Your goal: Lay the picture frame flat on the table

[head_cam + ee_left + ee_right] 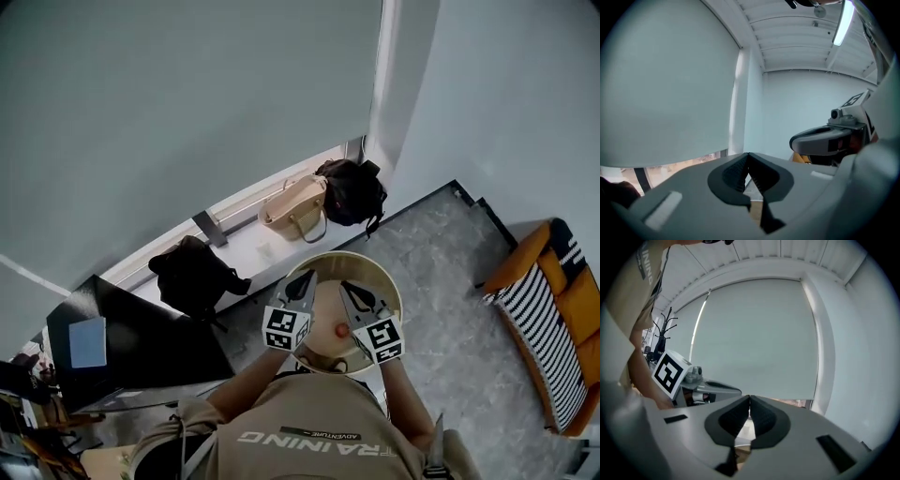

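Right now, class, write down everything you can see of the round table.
The table is round, a pale cream rim around a tan top. It stands on the grey floor beside the window ledge. A small reddish thing shows on it. The left gripper and right gripper, both shut, hang over its near half; whether they touch it is unclear.

small orange object (341, 329) on round table (375, 266), open tabletop beyond it, tan bag (295, 208) on ledge (255, 251) well behind
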`<state>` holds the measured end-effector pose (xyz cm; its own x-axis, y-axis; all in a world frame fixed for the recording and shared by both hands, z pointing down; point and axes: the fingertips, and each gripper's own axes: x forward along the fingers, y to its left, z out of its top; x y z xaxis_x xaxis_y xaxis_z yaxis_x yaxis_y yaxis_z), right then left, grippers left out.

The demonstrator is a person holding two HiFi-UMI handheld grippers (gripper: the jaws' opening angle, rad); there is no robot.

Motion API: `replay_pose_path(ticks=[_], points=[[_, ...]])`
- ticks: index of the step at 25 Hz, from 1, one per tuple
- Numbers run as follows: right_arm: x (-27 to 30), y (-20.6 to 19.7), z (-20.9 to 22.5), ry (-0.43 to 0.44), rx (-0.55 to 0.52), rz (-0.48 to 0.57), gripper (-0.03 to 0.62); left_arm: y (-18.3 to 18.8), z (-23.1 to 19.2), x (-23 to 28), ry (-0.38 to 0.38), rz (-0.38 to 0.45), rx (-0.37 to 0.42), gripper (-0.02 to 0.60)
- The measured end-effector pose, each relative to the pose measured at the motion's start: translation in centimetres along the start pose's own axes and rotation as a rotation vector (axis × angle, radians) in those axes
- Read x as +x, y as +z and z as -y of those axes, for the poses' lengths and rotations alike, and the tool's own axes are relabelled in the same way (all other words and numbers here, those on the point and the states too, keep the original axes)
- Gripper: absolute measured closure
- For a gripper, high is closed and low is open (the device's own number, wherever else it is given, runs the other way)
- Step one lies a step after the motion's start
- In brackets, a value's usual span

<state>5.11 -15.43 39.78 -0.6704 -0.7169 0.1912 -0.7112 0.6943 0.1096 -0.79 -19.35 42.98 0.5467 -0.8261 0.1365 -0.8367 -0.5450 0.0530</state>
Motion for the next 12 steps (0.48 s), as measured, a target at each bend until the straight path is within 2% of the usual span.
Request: replay_pose_path(ticks=[5,8,12], points=[[-0.7,2.8,3.7,-0.146,0.030,0.072,0.586,2.7,0.9,2.3,-0.041,0.007,0.038,0.574],[-1.2,4.0,5.6,-0.239,0.057,0.122,0.588,3.8,1.1,3.2,-0.040,0.011,0.027,0.574],[-0.9,4.4,6.3,-0.240,0.063,0.126,0.586,4.8,0.9,3.6,-0.033,0.019,0.034,0.574]])
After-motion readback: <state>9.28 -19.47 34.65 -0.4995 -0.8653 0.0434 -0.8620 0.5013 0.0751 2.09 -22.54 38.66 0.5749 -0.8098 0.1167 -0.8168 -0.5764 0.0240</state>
